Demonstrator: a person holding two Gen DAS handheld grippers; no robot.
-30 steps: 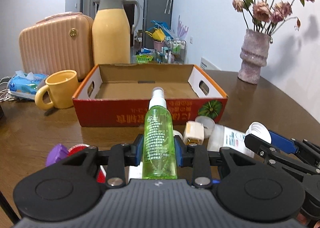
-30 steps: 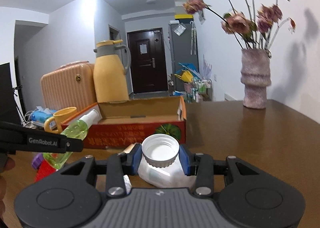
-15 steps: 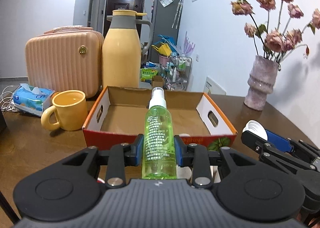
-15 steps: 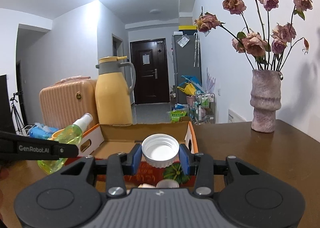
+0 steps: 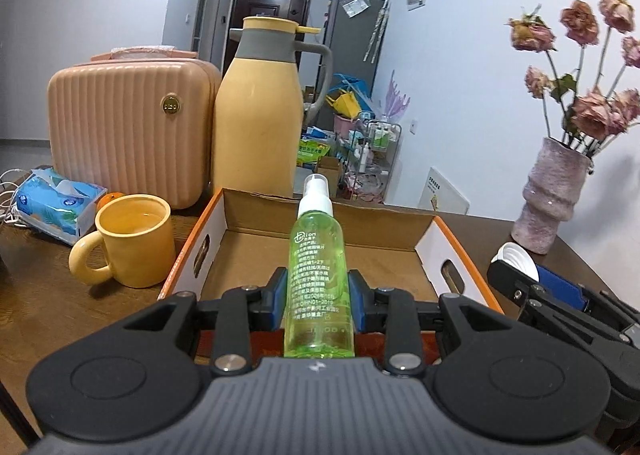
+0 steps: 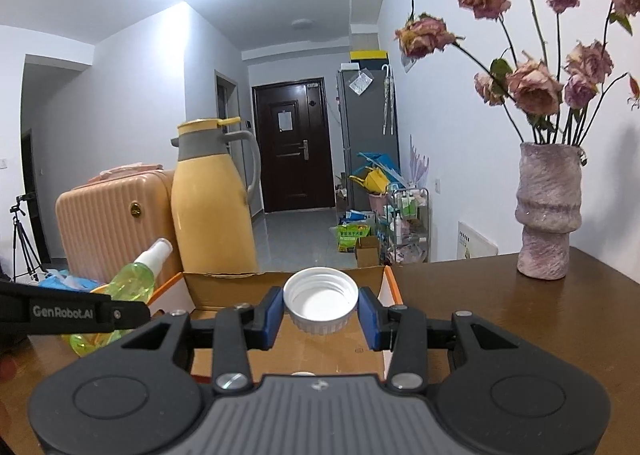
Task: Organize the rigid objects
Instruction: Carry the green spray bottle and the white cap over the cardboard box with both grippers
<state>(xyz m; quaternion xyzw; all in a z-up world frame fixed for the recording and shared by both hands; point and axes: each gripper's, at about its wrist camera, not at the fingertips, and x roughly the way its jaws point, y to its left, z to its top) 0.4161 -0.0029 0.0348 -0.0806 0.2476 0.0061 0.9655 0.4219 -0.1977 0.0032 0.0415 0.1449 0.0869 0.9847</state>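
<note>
One "GenRobot.AI"-marked left gripper (image 6: 120, 313)

Home; wooden table (image 6: 500, 295), fridge (image 6: 368, 143), front door (image 6: 294, 143), flower vase (image 6: 548, 211)

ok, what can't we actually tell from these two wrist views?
- White jar: below its open mouth, hidden in the right wrist view by the right gripper; a sliver in the left view.
- Spray bottle base: covered by the left gripper body.
- Box floor: near part blocked by both gripper bodies; the small white thing at the right camera's edge is unidentifiable.
- Table in front of the box: hidden in both views.
- Bottle label: too small to read.
</note>
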